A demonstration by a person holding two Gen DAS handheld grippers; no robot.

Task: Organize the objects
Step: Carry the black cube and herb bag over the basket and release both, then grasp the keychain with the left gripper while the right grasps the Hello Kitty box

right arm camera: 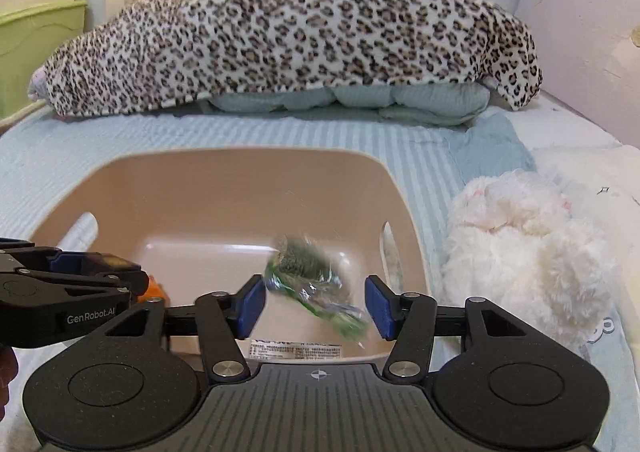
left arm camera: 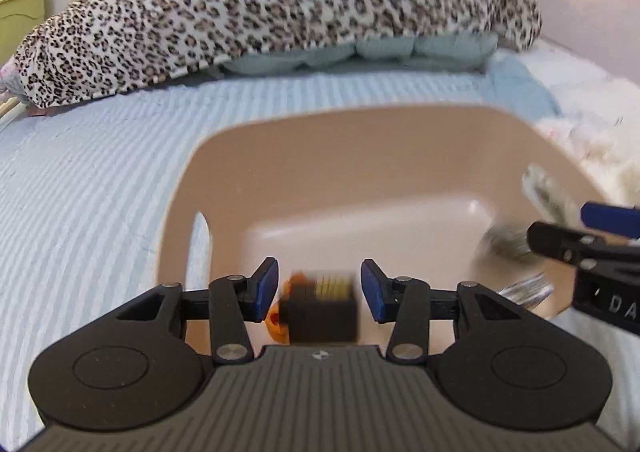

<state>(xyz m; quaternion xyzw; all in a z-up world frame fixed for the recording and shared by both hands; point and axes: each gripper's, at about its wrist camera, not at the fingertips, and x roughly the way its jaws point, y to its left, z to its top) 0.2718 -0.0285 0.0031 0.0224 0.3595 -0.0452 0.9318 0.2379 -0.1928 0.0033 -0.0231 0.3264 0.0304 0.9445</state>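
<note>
Both grippers hang over the bin [right arm camera: 224, 188] on the bed [left arm camera: 80, 180], fingers wide. The left gripper [left arm camera: 319, 290] has a black block [left arm camera: 322, 312] between its fingers, ungripped; the right gripper [right arm camera: 316, 306] likewise a blurred packet [right arm camera: 312, 276]. Both look just dropped in. A white plush [right arm camera: 524, 248] beside the bin seems left.

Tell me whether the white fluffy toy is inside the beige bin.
No, the white fluffy toy lies on the bed to the right of the beige bin, outside its wall.

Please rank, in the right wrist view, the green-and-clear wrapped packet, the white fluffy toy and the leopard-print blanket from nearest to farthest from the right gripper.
1. Wrapped packet: between the right gripper's open fingers, over the beige bin.
2. White fluffy toy: right of the bin, on the bed.
3. Leopard-print blanket: far end of the bed.
</note>
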